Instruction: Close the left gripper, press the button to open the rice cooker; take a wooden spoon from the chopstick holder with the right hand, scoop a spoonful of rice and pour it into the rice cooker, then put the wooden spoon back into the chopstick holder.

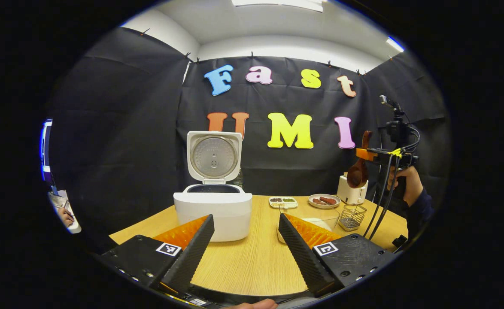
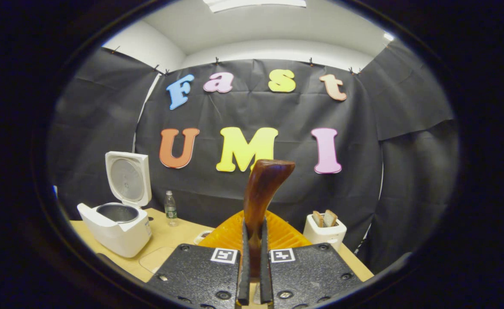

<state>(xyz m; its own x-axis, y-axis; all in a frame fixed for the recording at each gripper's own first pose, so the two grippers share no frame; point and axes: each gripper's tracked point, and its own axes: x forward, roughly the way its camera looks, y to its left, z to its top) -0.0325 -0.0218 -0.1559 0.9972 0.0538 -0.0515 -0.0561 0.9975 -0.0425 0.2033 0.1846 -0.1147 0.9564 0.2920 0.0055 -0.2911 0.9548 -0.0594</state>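
The white rice cooker (image 1: 212, 210) stands on the wooden table (image 1: 256, 262) with its lid (image 1: 214, 156) raised and its dark inner pot showing. My left gripper (image 1: 246, 219) is open low over the table, facing the cooker, and holds nothing. At the right, my right gripper (image 1: 367, 153) hangs in the air, shut on a dark wooden spoon (image 1: 358, 171) whose bowl points down. The wire chopstick holder (image 1: 352, 216) stands below it, beside a glass bowl of rice (image 1: 320, 221). In the right gripper view the spoon's handle (image 2: 262, 193) rises between the shut fingers of the right gripper (image 2: 254, 223), with the cooker (image 2: 119, 227) far left.
A white toaster (image 1: 351, 191) with bread stands at the back right, also seen as the toaster (image 2: 324, 231). A plate of sausages (image 1: 324, 200) and a small divided dish (image 1: 283, 201) lie behind the bowl. A water bottle (image 2: 171, 209) stands by the cooker. Cables hang from the right gripper.
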